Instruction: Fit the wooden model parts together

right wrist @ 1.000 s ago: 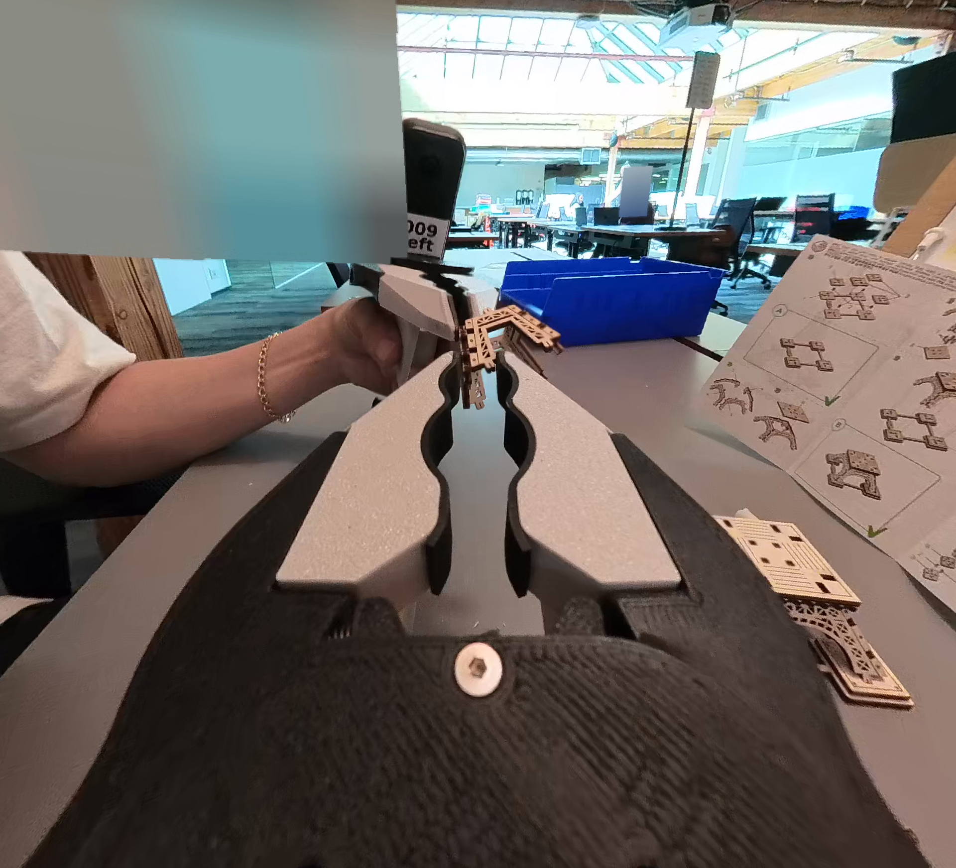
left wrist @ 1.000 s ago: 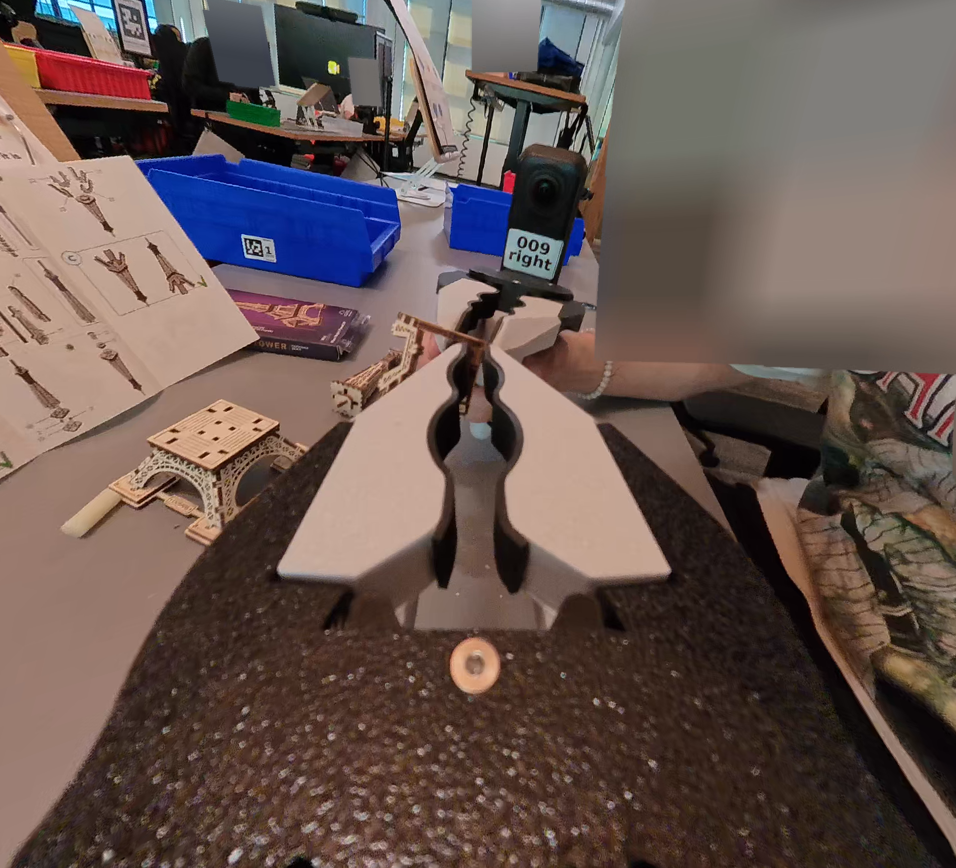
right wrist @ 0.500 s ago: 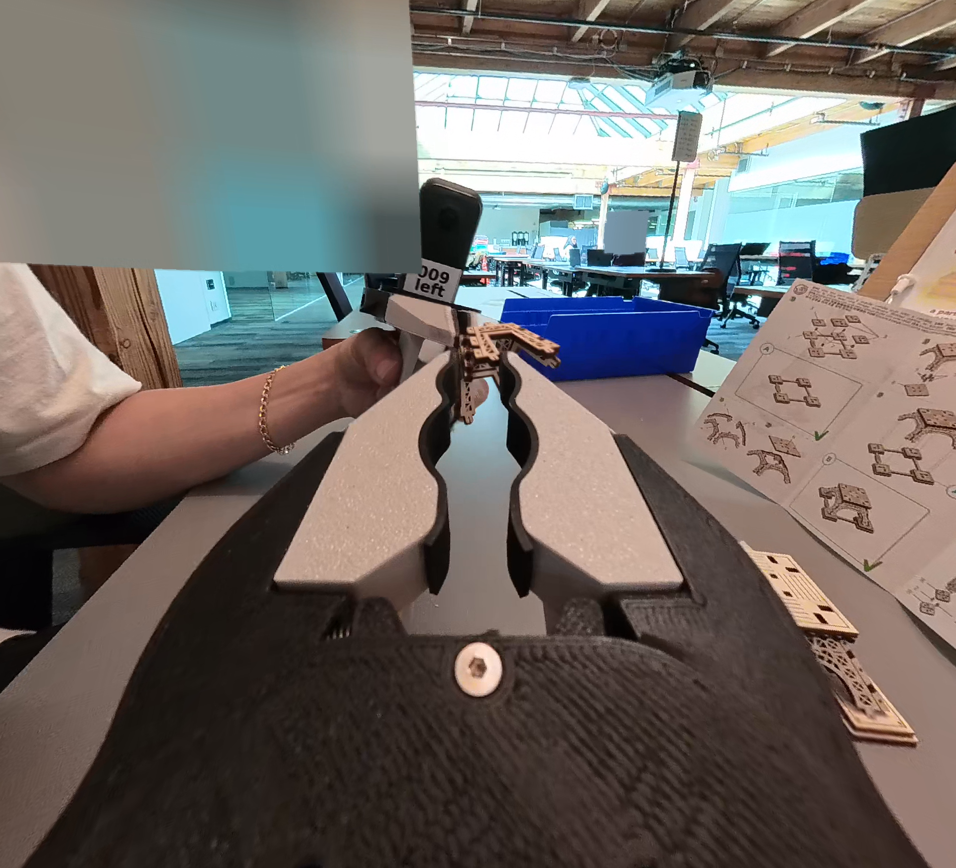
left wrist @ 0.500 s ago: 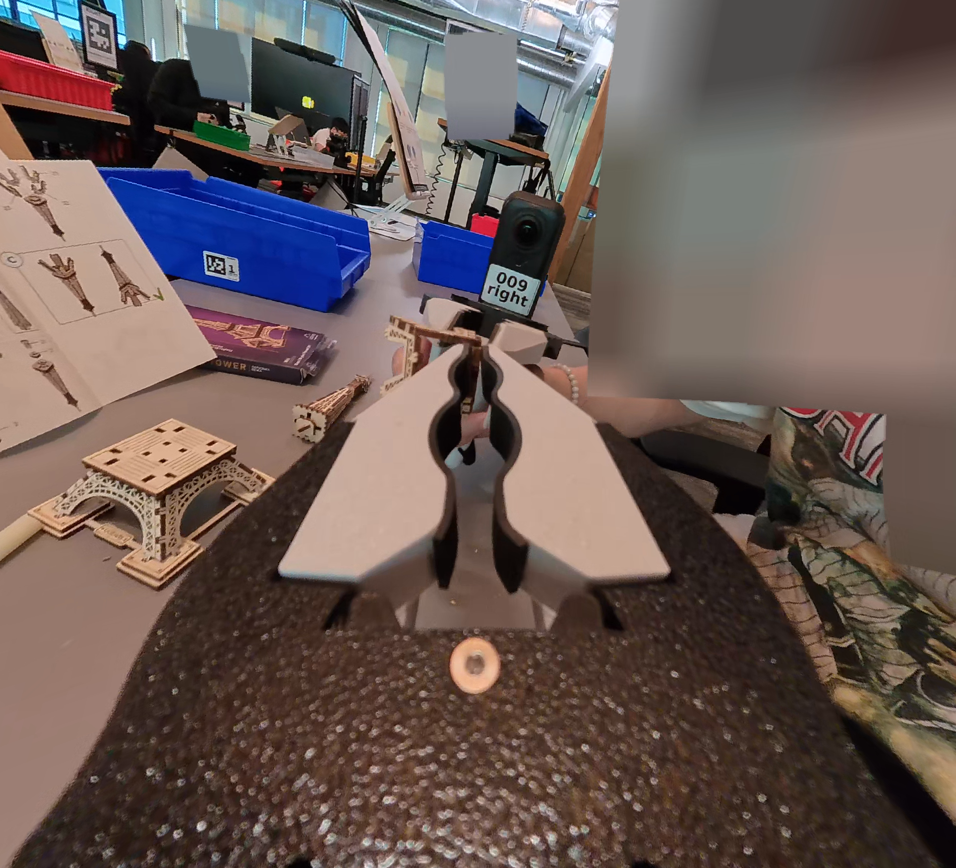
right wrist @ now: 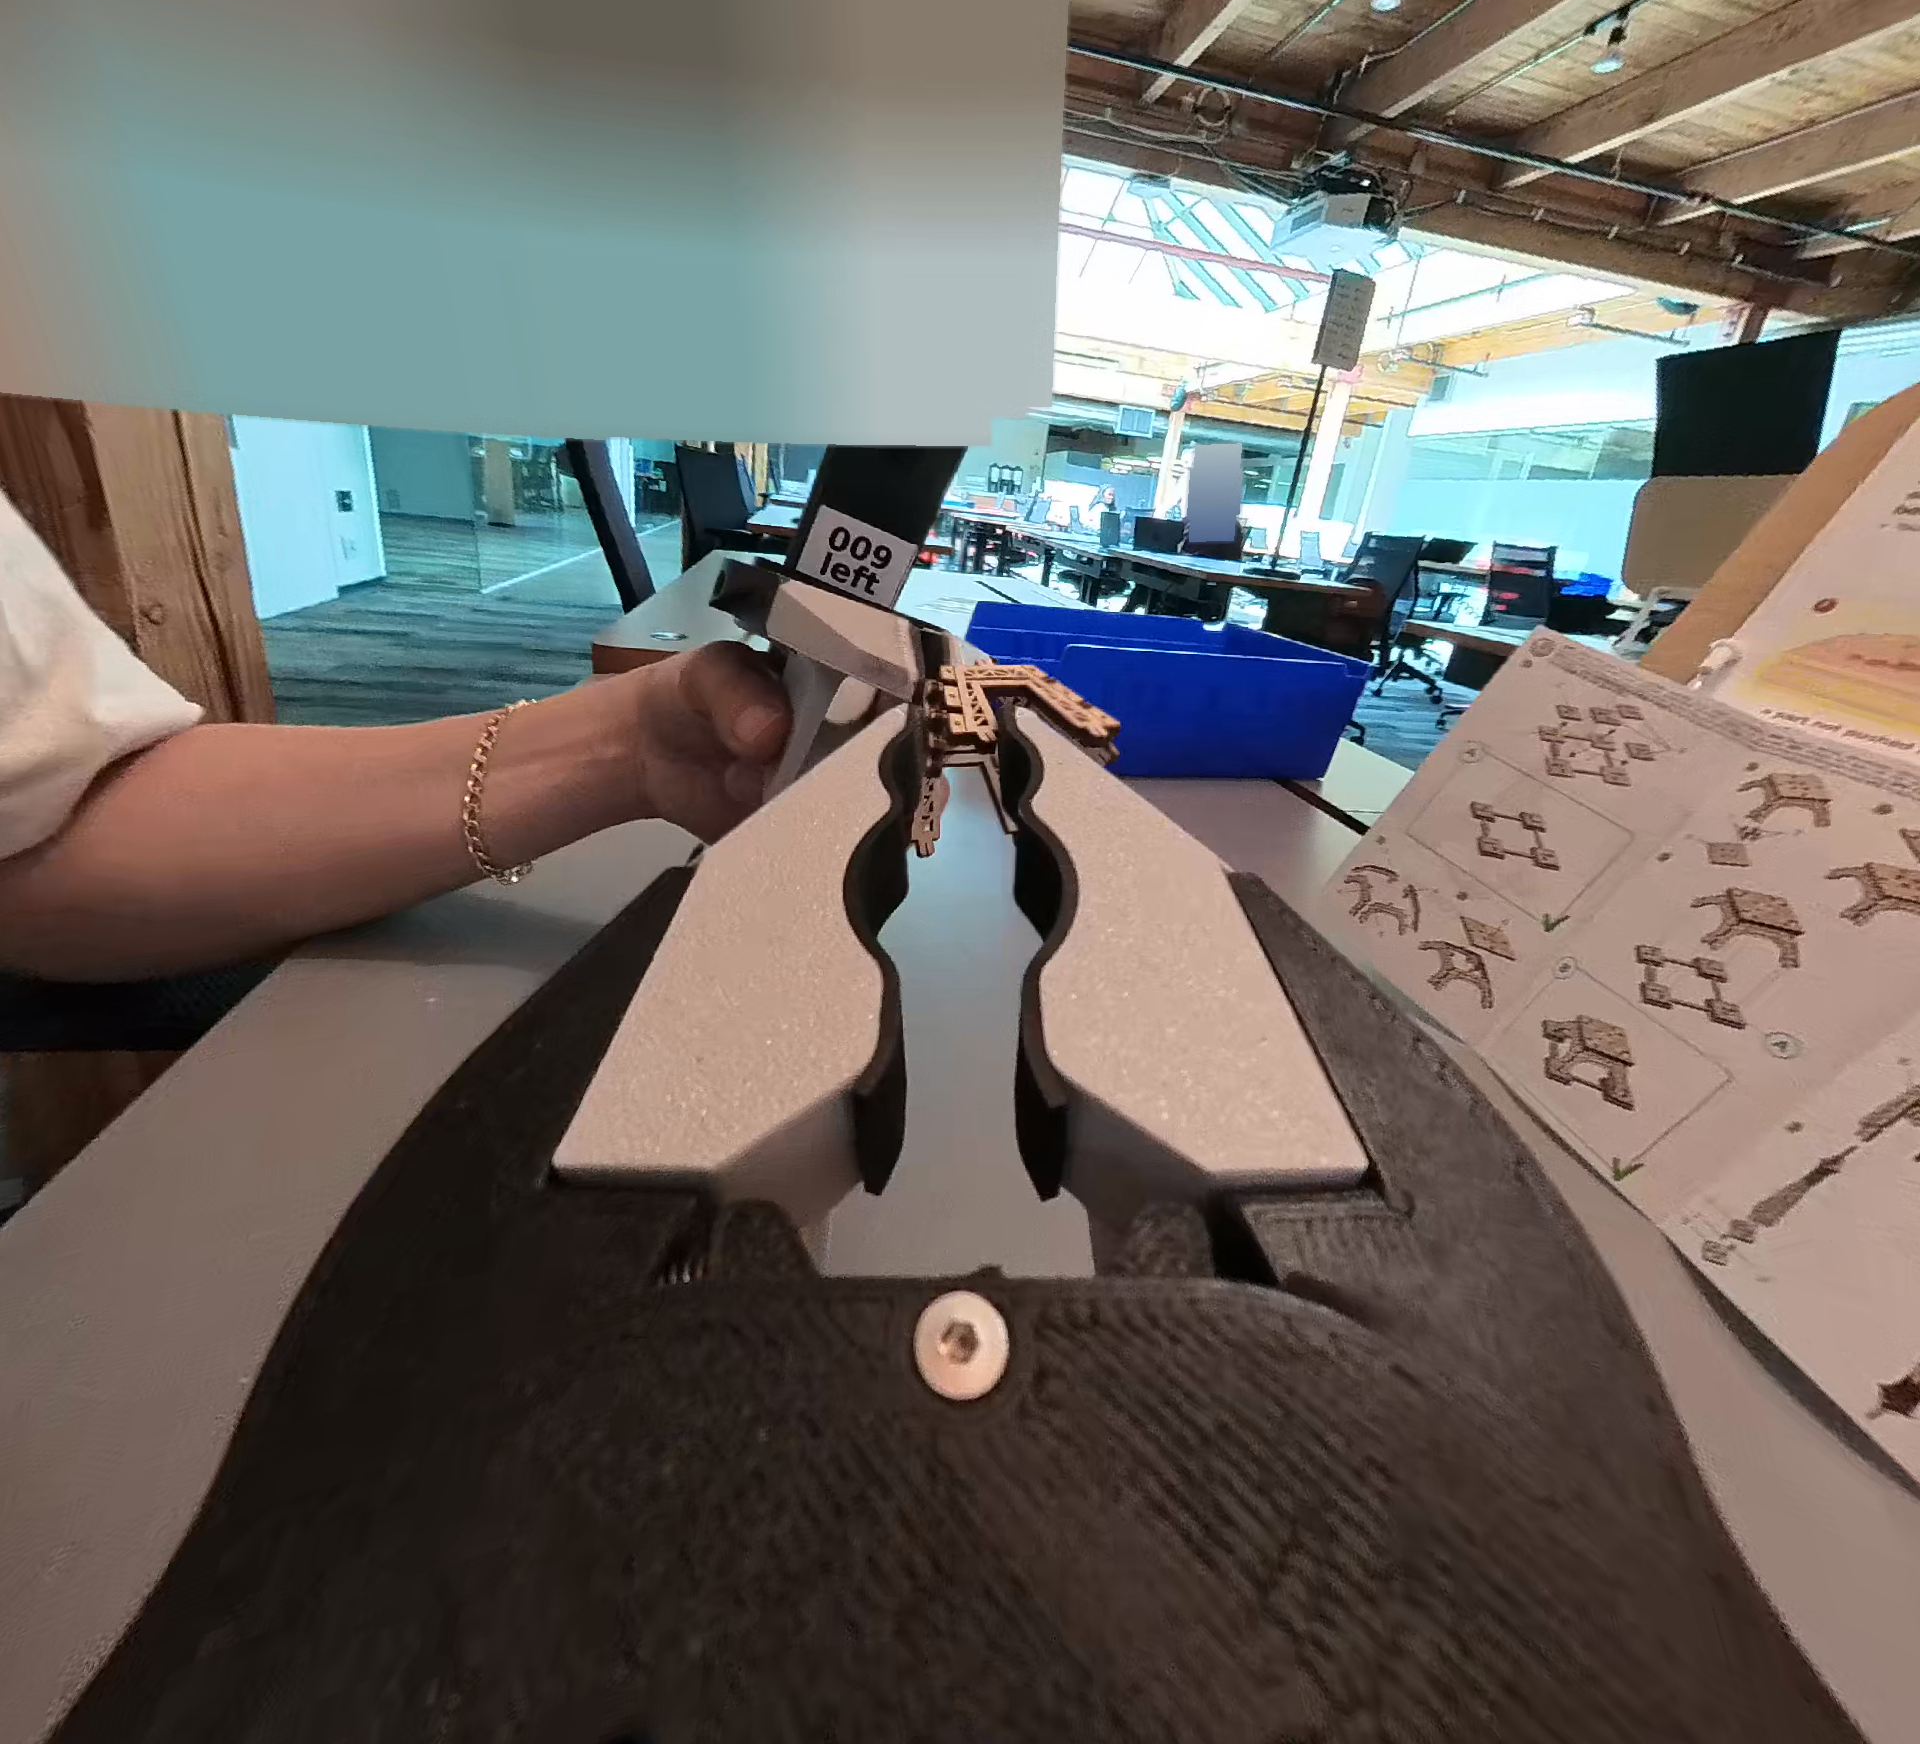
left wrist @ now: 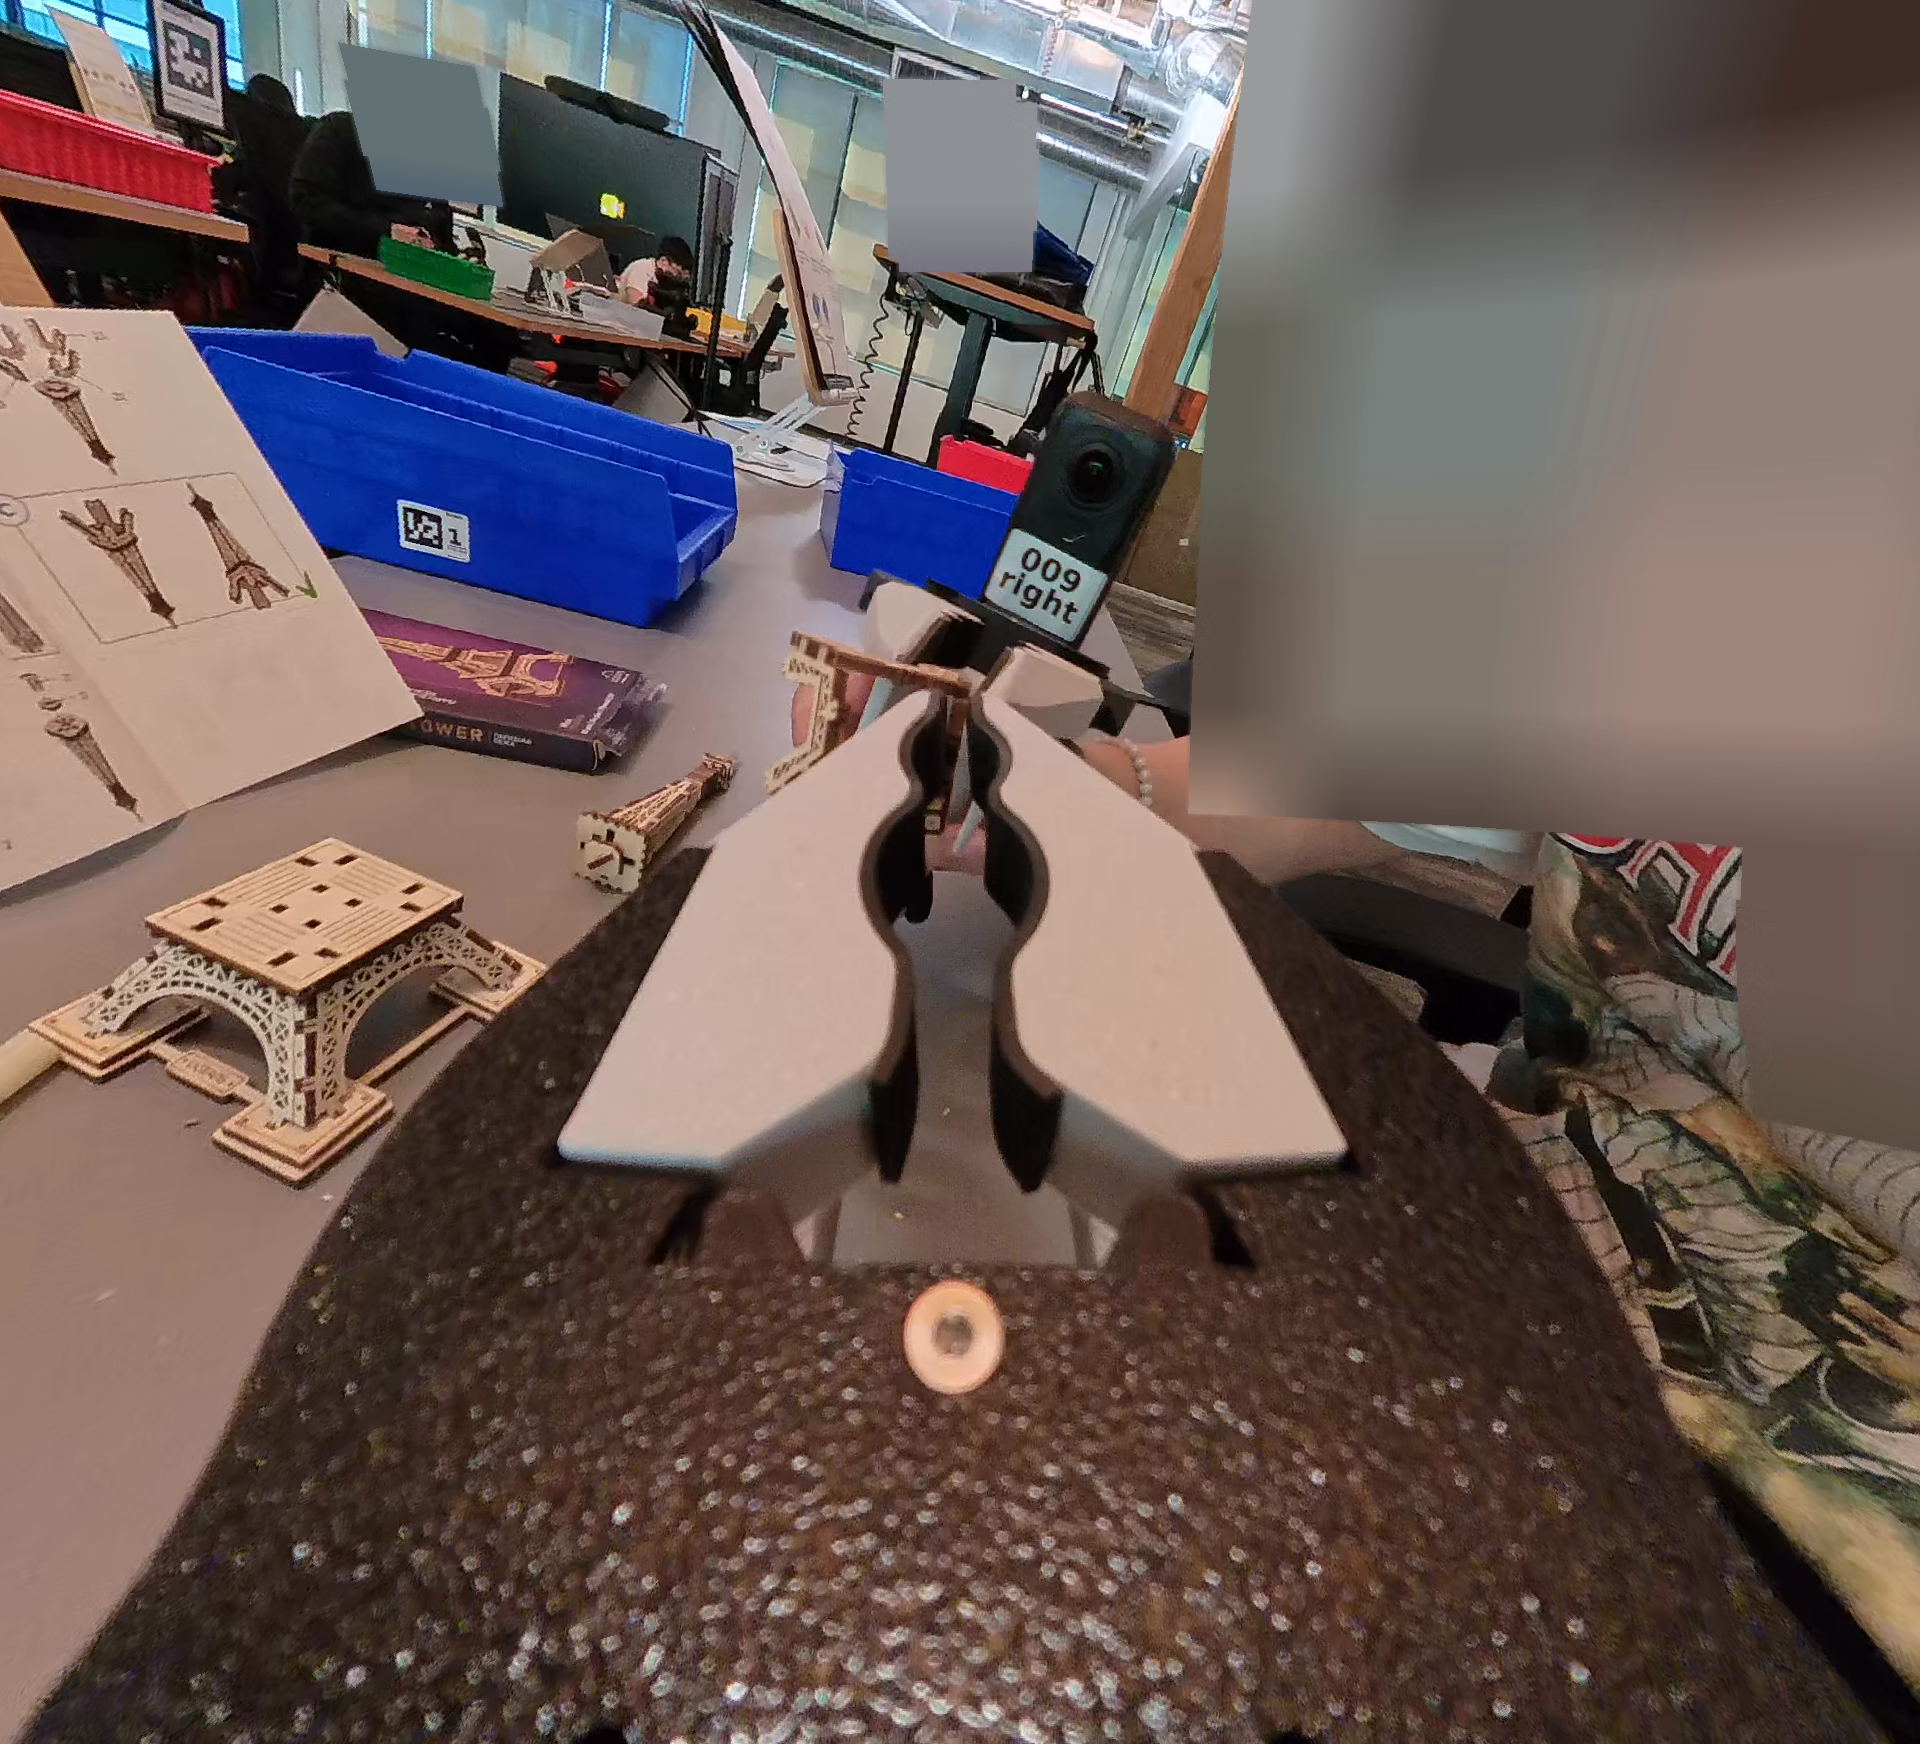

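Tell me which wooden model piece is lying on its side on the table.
The slim spire piece: it lies flat, while the arched base stands upright on its legs.

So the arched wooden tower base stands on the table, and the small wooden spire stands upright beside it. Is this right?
Not quite. The arched tower base does stand on the table, but the small wooden spire beside it lies on its side, not upright. The left wrist view shows this.

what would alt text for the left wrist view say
The left gripper is shut on a wooden lattice piece, facing the right gripper above a grey table. A wooden tower base and spire sit left.
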The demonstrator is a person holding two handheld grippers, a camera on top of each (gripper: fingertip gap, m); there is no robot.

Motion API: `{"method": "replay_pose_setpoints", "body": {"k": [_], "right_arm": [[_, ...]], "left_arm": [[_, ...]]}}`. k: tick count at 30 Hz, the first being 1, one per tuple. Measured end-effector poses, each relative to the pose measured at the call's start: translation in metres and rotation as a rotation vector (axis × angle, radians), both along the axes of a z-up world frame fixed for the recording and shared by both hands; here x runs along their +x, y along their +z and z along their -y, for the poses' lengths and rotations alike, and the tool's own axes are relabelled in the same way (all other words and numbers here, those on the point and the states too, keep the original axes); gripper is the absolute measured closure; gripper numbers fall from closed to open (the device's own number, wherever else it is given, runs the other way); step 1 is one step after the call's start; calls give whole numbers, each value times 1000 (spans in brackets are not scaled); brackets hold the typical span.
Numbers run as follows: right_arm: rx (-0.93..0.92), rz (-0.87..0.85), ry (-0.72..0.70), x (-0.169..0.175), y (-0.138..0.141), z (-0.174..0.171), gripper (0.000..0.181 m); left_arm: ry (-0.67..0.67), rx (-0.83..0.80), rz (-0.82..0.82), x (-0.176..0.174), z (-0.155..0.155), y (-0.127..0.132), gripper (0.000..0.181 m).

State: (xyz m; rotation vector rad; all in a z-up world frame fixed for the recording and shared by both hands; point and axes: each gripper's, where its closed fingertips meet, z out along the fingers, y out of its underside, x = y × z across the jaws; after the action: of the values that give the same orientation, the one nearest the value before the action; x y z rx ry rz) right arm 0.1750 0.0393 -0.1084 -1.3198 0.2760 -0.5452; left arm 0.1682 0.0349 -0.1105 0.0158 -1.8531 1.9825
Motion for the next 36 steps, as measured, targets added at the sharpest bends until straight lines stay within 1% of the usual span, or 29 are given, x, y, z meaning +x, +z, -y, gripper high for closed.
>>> {"method": "replay_pose_setpoints", "body": {"k": [5, 8, 11, 13, 15, 18, 20, 22, 24, 26, 30, 36], "right_arm": [[-43, 37, -53, 3, 0, 1, 170], [-42, 27, -74, 6, -2, 2, 171], [-13, -21, -52, 8, -2, 3, 171], [7, -72, -35, 11, -5, 4, 171], [56, -138, -27, 16, -6, 8, 171], [117, -248, -8, 23, -10, 13, 171], [145, -307, 41, 22, -12, 11, 171], [164, -337, 50, 22, -13, 9, 171], [154, -350, 70, 20, -15, 5, 171], [160, -359, 86, 18, -13, 3, 171], [134, -353, 86, 17, -15, 1, 171], [78, -309, 53, 16, -16, 0, 171]], "left_arm": [[15, 4, -33, 4, 1, 0, 179], [39, 11, -39, 8, 2, -2, 178], [78, 19, 25, 10, 3, -3, 177], [128, 45, 122, 13, 4, -7, 177], [187, 92, 265, 16, 3, -12, 172], [314, 175, 549, 25, 0, -16, 163], [417, 214, 752, 32, -1, -14, 152], [463, 242, 933, 31, 0, -13, 149], [490, 259, 1058, 28, 3, -13, 149], [486, 285, 1117, 25, 5, -15, 151], [488, 314, 1177, 25, 5, -17, 162], [490, 336, 1201, 26, 5, -18, 166]]}}
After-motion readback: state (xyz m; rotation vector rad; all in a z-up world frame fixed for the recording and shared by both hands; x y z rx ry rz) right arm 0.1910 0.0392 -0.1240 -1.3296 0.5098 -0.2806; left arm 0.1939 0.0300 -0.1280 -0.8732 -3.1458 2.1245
